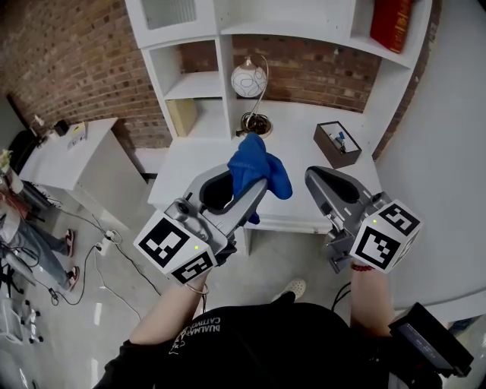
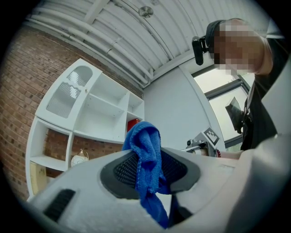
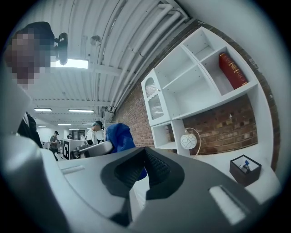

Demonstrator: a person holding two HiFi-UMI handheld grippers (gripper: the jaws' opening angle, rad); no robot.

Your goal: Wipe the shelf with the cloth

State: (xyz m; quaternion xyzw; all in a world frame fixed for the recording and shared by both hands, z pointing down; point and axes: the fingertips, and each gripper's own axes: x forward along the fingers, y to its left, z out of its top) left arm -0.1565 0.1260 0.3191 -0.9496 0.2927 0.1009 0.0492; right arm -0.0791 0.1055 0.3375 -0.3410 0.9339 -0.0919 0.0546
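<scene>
A blue cloth (image 1: 258, 169) is bunched between the jaws of my left gripper (image 1: 249, 188), which is shut on it and held in the air in front of the white shelf unit (image 1: 304, 121). In the left gripper view the cloth (image 2: 148, 154) sticks up above the pads and hangs down below them. My right gripper (image 1: 325, 181) is to the right of the cloth, apart from it, with its jaws shut on nothing. The right gripper view shows the cloth (image 3: 118, 135) to its left and the shelf unit (image 3: 191, 98) ahead.
On the shelf's lower surface stand a round white lamp (image 1: 249, 78) and a black box (image 1: 338, 143) holding small items. A red book (image 1: 391, 23) leans in an upper cubby. A white side table (image 1: 64, 152) is at the left. People stand far off in the right gripper view.
</scene>
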